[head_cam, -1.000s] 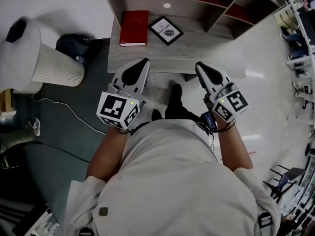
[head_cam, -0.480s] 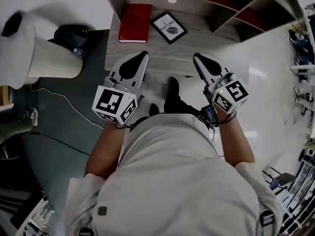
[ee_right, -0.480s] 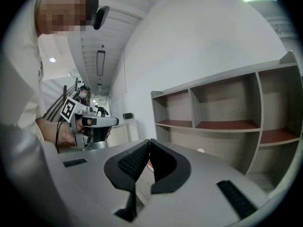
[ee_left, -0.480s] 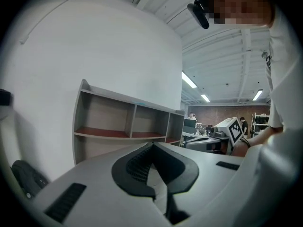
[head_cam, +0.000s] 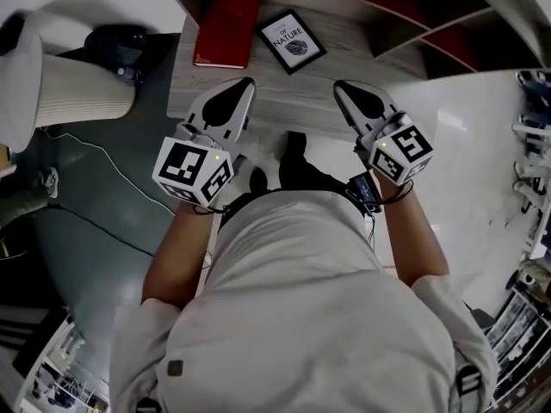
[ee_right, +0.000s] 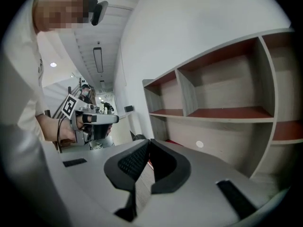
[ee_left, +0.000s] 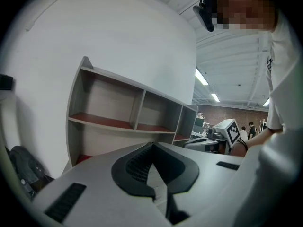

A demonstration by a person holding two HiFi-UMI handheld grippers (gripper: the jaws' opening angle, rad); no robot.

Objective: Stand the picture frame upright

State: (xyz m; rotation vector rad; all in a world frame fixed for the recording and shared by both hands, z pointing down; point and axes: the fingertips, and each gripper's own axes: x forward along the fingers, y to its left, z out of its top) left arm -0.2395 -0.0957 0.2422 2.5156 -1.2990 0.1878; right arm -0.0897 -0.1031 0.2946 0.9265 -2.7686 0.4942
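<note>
Both forearms reach forward, the left gripper [head_cam: 246, 84] and right gripper [head_cam: 341, 86] level and side by side, jaws pressed together, empty. Ahead between their tips, the black-framed picture frame [head_cam: 293, 41] lies flat on the grey wood-grain desk [head_cam: 293, 101] (closer than a second ago).

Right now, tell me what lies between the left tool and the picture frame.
Nothing: only bare desk separates the left tool from the picture frame, as the head view shows.
</note>
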